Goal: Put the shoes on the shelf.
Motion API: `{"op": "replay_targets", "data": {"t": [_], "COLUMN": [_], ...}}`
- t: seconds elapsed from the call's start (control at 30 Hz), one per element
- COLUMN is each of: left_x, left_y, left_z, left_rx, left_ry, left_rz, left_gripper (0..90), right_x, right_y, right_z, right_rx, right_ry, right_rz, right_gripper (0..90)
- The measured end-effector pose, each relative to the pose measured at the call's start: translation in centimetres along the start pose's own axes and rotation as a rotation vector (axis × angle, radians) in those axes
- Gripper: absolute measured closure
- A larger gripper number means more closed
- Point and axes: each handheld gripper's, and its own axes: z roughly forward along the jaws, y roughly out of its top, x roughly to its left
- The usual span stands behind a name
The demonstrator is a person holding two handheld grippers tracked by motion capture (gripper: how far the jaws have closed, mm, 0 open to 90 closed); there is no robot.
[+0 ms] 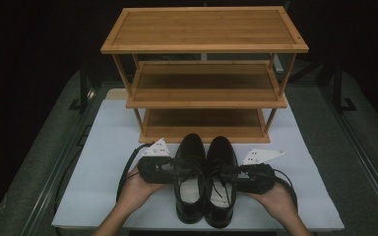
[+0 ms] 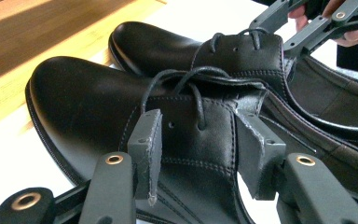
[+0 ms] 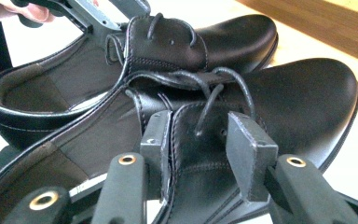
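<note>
Two black leather lace-up shoes stand side by side on a white mat (image 1: pixel 103 147), toes toward a bamboo rack. The left shoe (image 1: pixel 191 145) (image 2: pixel 84 102) has its outer laced flap between the pads of my left gripper (image 1: pixel 177 169) (image 2: pixel 200 149), and both pads touch the leather. My right gripper (image 1: pixel 236 174) (image 3: pixel 200 151) holds the right shoe (image 1: pixel 221 147) (image 3: pixel 298 93) the same way from the other side, one pad at the flap's edge by the opening. Each gripper view also shows the other shoe (image 2: pixel 154 44) (image 3: pixel 233 32) behind.
A three-shelf bamboo rack (image 1: pixel 204 29) stands just beyond the toes, with its lowest shelf (image 1: pixel 202 123) nearest them. Black cables trail from both grippers across the mat. Grey table (image 1: pixel 325 128) surrounds the mat, with dark rails at both sides.
</note>
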Motion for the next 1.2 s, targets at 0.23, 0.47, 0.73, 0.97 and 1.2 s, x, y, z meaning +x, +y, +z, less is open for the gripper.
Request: {"op": "replay_targets", "data": {"t": [0.23, 0.47, 0.73, 0.97, 1.2], "left_x": [0.0, -0.3, -0.5, -0.1, 1.3], "left_y": [-0.1, 0.0, 0.0, 0.3, 0.8], "left_z": [-0.1, -0.5, -1.1, -1.7, -2.8], "left_rx": [0.005, -0.001, -0.017, -0.050, -0.085], "left_ry": [-0.001, -0.009, 0.066, 0.102, 0.109], "left_rz": [0.004, 0.024, 0.054, 0.046, 0.009], "left_gripper": [57.2, 76.5, 86.9, 87.7, 87.9], "right_x": [0.0, 0.4, 0.4, -0.4, -1.2], "right_y": [-0.5, -0.6, -0.5, -0.3, 0.2], "right_z": [0.0, -0.3, -0.7, -1.4, -1.9], "right_rx": [0.003, -0.016, -0.048, -0.082, -0.100], "right_ry": [-0.012, -0.021, -0.076, -0.111, -0.116], "right_rz": [-0.006, -0.031, -0.040, -0.028, -0.007], "right_gripper": [63.2, 79.2, 86.5, 87.0, 87.1]}}
